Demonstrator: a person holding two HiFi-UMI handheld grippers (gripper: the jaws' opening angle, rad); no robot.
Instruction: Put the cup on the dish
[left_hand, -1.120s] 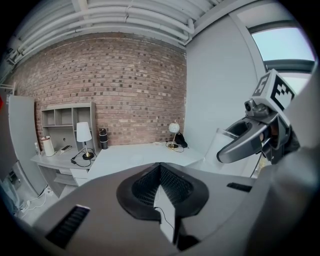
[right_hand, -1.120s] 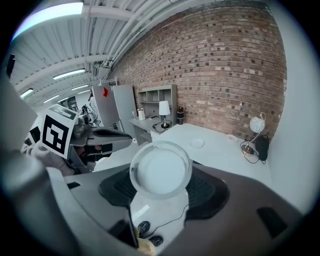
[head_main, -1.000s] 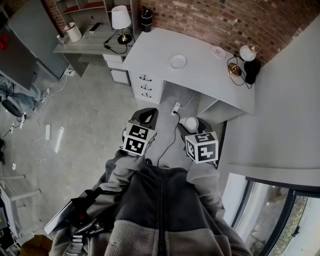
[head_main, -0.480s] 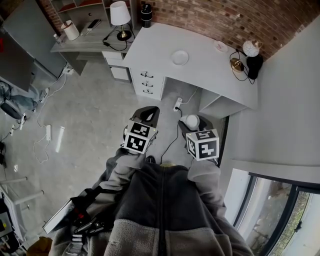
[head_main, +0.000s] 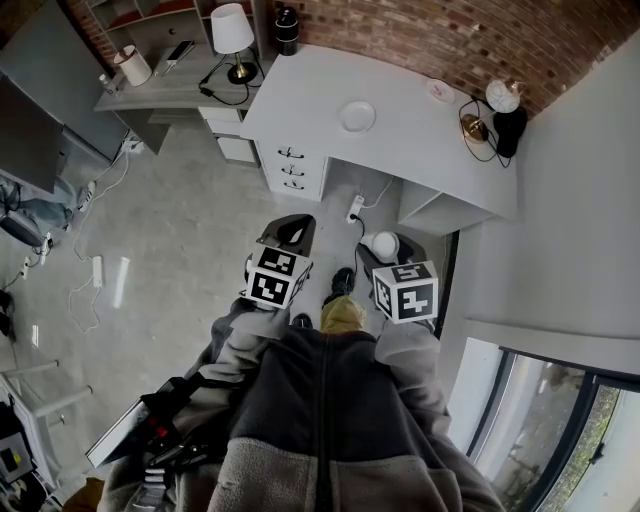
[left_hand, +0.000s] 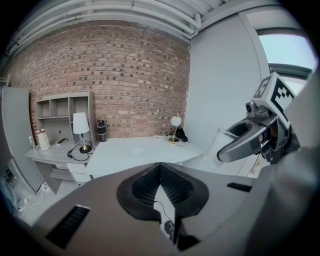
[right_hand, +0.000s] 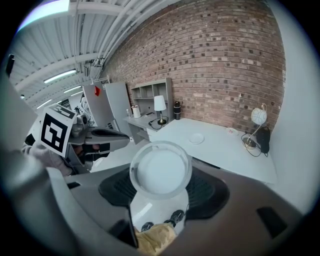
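Only the grasp looks done — the right gripper (right_hand: 161, 187) fingers clamp the clear round cup (right_hand: 160, 172) (left gripper (left_hand: 160, 172) fingers together, empty); the small white dish (head_main: 357, 116) sits well apart, near the white desk's (head_main: 430, 150) left edge.

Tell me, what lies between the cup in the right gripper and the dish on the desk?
The head view shows floor with a power strip, then bare desk top, between the cup and the dish.

dish (head_main: 357, 116) on desk (head_main: 410, 145), cup (right_hand: 160, 172) well before desk
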